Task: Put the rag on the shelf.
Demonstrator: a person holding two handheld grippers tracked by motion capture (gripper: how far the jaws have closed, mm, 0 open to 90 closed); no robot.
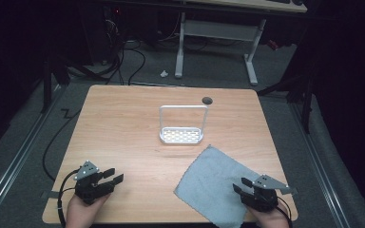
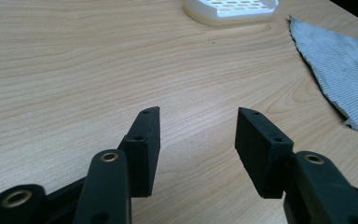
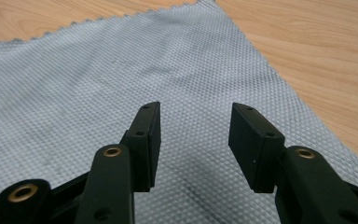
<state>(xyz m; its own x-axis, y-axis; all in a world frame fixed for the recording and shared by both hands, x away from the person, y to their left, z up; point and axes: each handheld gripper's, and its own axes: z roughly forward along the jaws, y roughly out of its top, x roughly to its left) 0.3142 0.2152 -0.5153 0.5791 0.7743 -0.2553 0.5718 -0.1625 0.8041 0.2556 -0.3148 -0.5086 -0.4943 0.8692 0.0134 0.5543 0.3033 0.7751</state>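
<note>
The grey cloth lies flat and spread out on the near right part of the table, its far corner just in front of the white rack that stands at the table's middle. The right gripper hovers over the cloth's near end with its jaws apart and nothing between them, while the left gripper, jaws likewise apart and empty, sits well to the left of the cloth over bare wood. To my eye the work is only at its start, the reach for the cloth, and the next move calls for the right gripper to drop onto an edge or corner and pinch it before any lifting toward the rack.
</note>
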